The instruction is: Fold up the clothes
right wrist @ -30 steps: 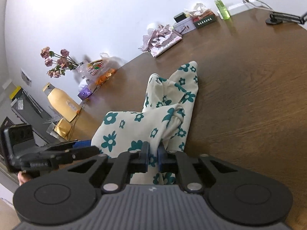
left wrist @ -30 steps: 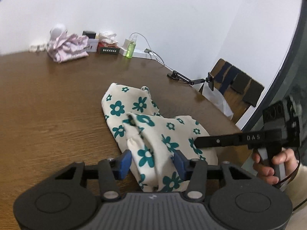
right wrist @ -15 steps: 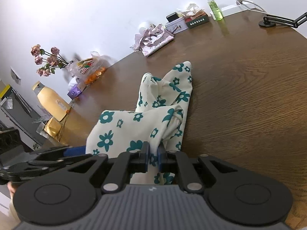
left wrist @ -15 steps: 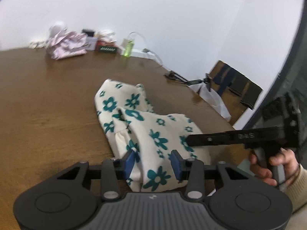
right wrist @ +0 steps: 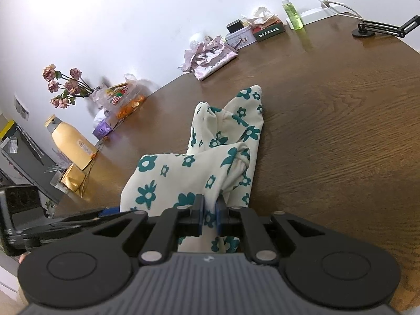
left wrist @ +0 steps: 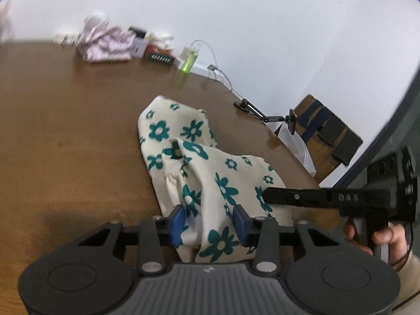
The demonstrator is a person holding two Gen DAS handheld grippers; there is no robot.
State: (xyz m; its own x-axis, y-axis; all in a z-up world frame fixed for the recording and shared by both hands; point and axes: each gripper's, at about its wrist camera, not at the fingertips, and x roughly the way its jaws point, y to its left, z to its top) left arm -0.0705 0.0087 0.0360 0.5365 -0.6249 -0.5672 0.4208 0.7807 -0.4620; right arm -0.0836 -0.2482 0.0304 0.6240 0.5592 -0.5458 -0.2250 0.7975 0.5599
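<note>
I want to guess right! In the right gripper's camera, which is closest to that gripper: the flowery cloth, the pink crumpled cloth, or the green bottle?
1. Flowery cloth, pinched in the right gripper.
2. Pink crumpled cloth, mid-table, by the wall.
3. Green bottle, far right corner.

Soft cloth garment point(right wrist: 207, 157), glossy wood table point(right wrist: 341, 131)

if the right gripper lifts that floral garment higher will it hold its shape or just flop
Likely flop: the floral garment already lies in soft bunched folds on the table. It looks light, so the right gripper, shut on one edge, should hold it. The side between the open left gripper fingers would probably sag.
</note>
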